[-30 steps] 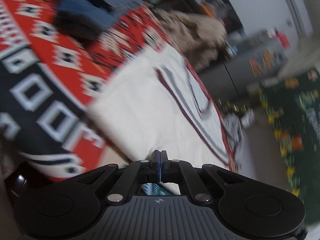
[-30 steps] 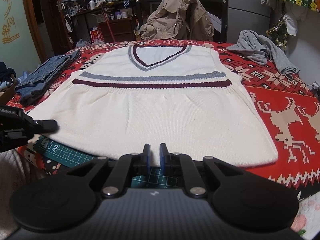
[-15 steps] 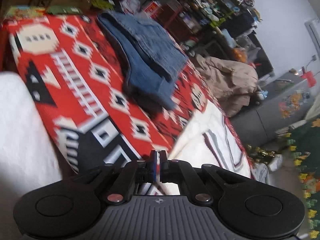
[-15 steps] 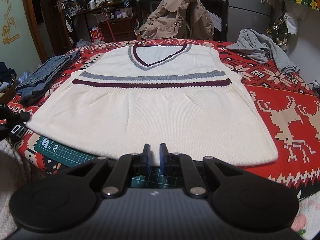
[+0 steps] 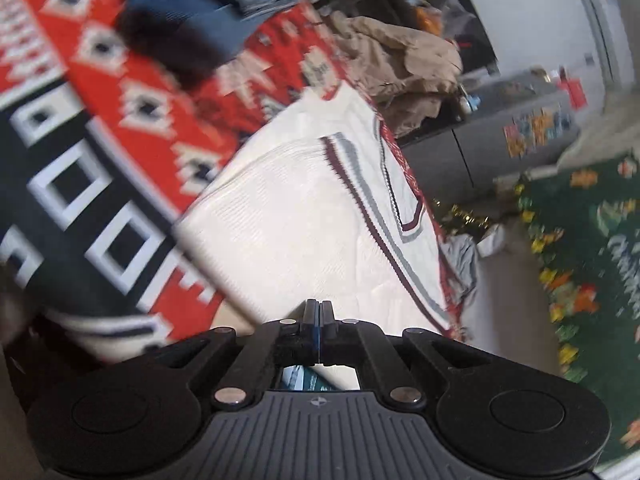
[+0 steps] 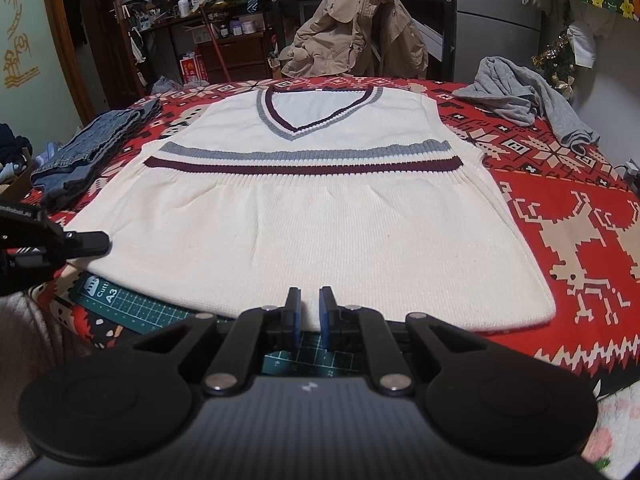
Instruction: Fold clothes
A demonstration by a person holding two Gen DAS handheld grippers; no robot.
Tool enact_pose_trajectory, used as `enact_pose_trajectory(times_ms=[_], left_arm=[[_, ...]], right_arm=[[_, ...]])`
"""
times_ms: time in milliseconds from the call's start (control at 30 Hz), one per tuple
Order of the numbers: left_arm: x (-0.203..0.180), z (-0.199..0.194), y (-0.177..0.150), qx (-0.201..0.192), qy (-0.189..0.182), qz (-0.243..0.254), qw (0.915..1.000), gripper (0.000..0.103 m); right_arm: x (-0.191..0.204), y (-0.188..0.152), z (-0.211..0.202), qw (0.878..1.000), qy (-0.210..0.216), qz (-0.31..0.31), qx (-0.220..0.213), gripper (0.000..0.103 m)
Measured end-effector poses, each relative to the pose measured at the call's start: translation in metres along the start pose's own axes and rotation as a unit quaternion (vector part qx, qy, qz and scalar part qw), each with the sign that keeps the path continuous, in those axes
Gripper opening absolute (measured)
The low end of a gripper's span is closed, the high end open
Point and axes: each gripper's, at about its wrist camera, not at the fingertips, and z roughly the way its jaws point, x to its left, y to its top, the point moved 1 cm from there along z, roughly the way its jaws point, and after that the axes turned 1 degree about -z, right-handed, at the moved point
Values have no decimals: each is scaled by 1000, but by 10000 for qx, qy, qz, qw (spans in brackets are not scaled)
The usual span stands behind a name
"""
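A cream knit vest with a grey and a maroon stripe and a V-neck lies flat on the red patterned tablecloth. My right gripper hovers at the vest's near hem, its jaws a narrow gap apart with nothing between them. My left gripper is shut and empty at the vest's near left corner. It also shows at the left edge of the right wrist view.
Folded jeans lie at the table's left. A grey garment lies at the far right. A green cutting mat sticks out under the vest's hem. A chair with a beige jacket stands behind the table.
My left gripper swung away to the left over the jeans and has come back to the vest's near left corner. My right gripper has not moved.
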Motion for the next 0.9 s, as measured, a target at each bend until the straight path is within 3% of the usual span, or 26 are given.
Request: enact_pose_trajectory(times_ms=[200,400,533,667,800,900], left_arm=[[-3,-19,-8,201,290,147,9993,1],[-22,-14,3,-167,-2,502,9986,1],[-24,-10,16,-398,195,692,9966,1],[2,-17,24,-545,460,207,9972,1],[30,-35,26,-736,288,-463,9958,1],[32,-41,26,-805,312,-471,9952,1]], right_arm=[[-1,1,0,10000,8,23,23,10],[4,9,-8,9998,205,-39,-68,11],[31,20,-7,9970,630,-388,-219,11],[66,29,5,9907,1106,-758,-237,10],[108,31,26,9817,1451,-1224,-160,10],[128,32,40,9781,1593,-1336,-119,10]])
